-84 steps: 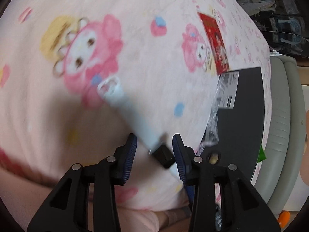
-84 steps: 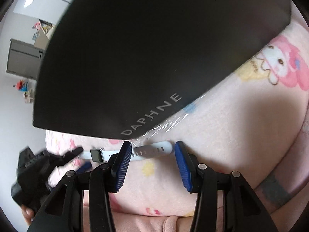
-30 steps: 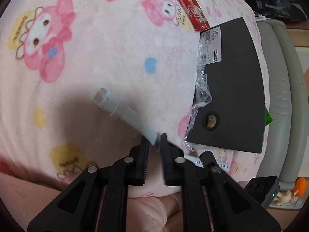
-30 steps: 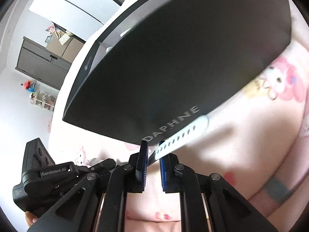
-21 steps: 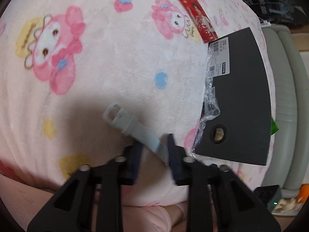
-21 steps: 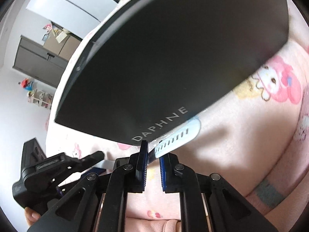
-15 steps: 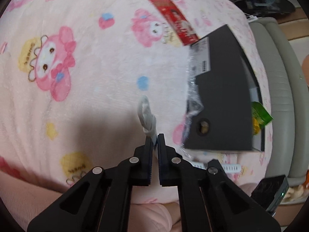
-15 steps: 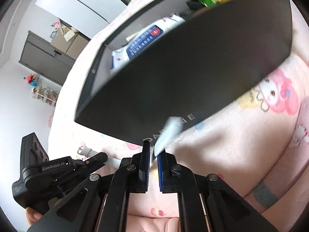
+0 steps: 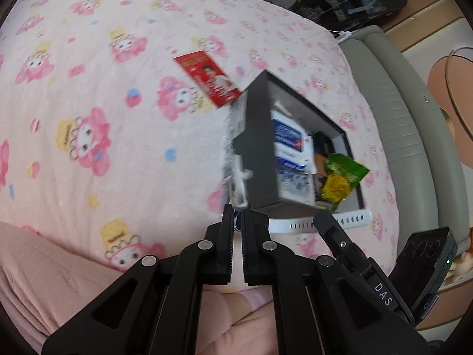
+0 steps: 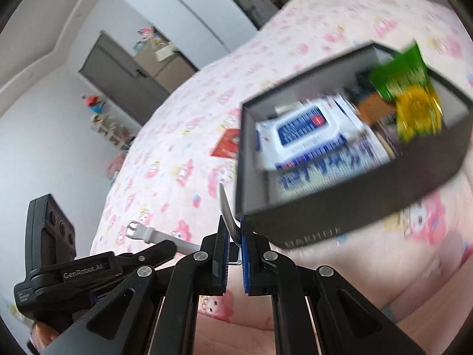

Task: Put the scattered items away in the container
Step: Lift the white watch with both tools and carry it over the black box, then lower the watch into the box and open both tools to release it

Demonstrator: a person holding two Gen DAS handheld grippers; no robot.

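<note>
The pale watch [image 9: 241,183] hangs in the air between the two grippers, just beside the near corner of the black box [image 9: 254,136] and above the pink blanket [image 9: 118,118]. The left gripper [image 9: 236,222] is pinched nearly closed on the buckle strap, which rises from its tips in front of the box's dark side wall; the right gripper [image 10: 233,230] is likewise squeezed onto the holed strap, whose free end curls up past the box's corner. The watch body itself is mostly hidden behind the fingertips in both views (only a dark edge peeks out low between the right gripper's blue pads [image 10: 244,254]).

The box is blurred in both views, so the print on its contents cannot be read: white-and-blue packets [image 10: 307,136], a green and yellow wrapper [image 10: 408,100] leaning at the far end, something orange beneath. Lettering on the box's front wall is smeared too.

A red packet [image 9: 207,80] lies on the blanket just beyond the box's far corner, nearly touching it. A grey padded bed edge [image 9: 393,112] runs along the far side of the blanket.
</note>
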